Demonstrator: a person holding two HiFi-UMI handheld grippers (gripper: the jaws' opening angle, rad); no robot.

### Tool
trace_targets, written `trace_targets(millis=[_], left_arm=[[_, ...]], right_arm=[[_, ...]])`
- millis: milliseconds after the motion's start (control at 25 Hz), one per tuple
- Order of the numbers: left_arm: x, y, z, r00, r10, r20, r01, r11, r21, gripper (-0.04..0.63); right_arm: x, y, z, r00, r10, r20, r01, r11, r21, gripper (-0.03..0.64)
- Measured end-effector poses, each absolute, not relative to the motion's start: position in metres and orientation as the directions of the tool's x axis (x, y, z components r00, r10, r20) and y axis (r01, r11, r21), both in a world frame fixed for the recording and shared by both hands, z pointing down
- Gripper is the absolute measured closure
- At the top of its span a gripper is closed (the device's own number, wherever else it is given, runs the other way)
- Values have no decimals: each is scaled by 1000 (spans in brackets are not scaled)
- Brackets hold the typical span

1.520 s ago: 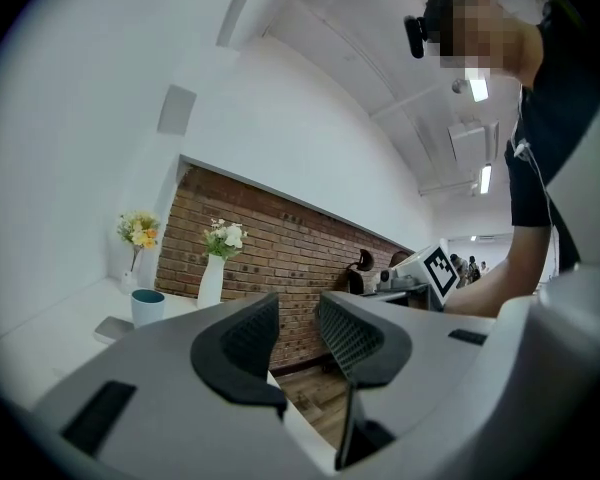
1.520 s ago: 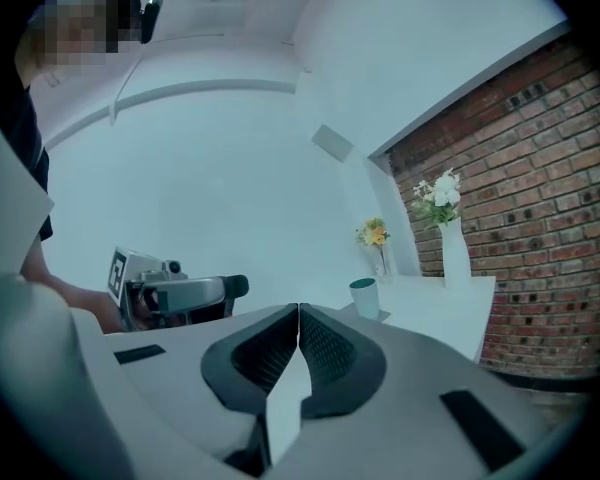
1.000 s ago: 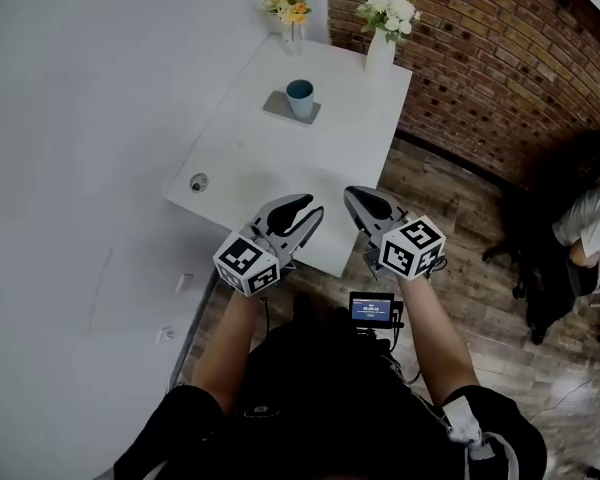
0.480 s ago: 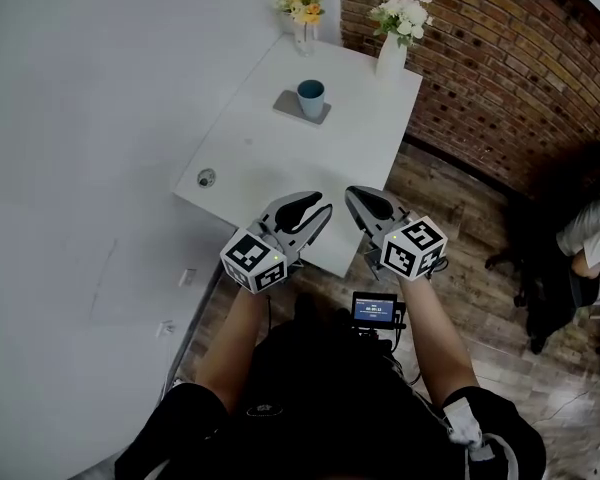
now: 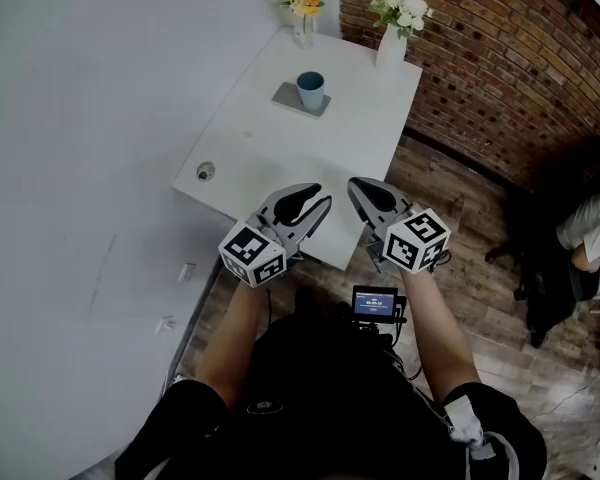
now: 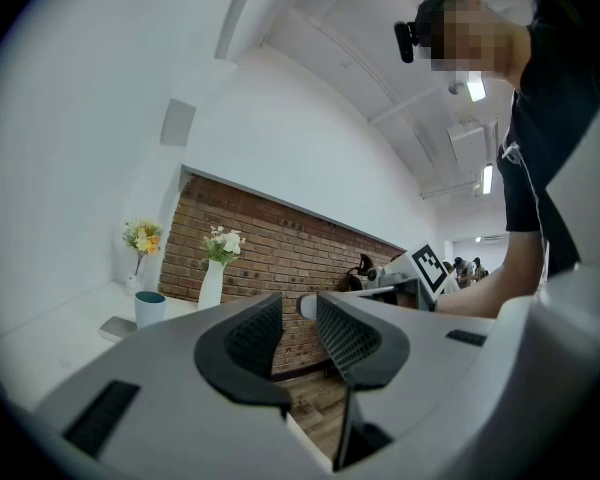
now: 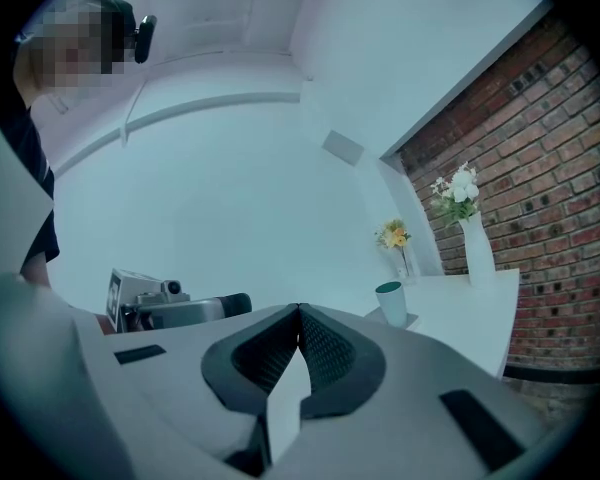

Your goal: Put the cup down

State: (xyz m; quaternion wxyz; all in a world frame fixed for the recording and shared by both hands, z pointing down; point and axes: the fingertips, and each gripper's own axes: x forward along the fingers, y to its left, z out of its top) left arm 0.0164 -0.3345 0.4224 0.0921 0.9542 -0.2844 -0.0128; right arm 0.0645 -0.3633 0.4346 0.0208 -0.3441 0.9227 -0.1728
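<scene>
A blue cup (image 5: 310, 89) stands upright on a grey pad (image 5: 292, 100) at the far part of the white table (image 5: 280, 158). It also shows small in the left gripper view as the cup (image 6: 149, 308) and in the right gripper view as the cup (image 7: 389, 301). Both grippers hover side by side over the table's near edge, far from the cup. My left gripper (image 5: 318, 198) is open, with a narrow empty gap at the left gripper (image 6: 300, 316). My right gripper (image 5: 356, 187) is shut on nothing, its pads touching at the right gripper (image 7: 299, 316).
A small vase of yellow flowers (image 5: 301, 8) and a white vase of white flowers (image 5: 392, 38) stand at the table's far edge. A round cable hole (image 5: 206, 171) sits near the left edge. A brick wall (image 5: 500, 58) and a seated person (image 5: 590, 233) are at the right.
Both grippers hold their place and the cup stays on its pad. Only the head view has shifted a little.
</scene>
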Motion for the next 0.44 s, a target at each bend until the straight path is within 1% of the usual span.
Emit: trace_targets(millis=[440], left_arm=[[15,-337,423,838,-545,32,-541,-821,181,483]], right_arm=[[63,-363,431,-767,-638,61,-620,715,-322,603]])
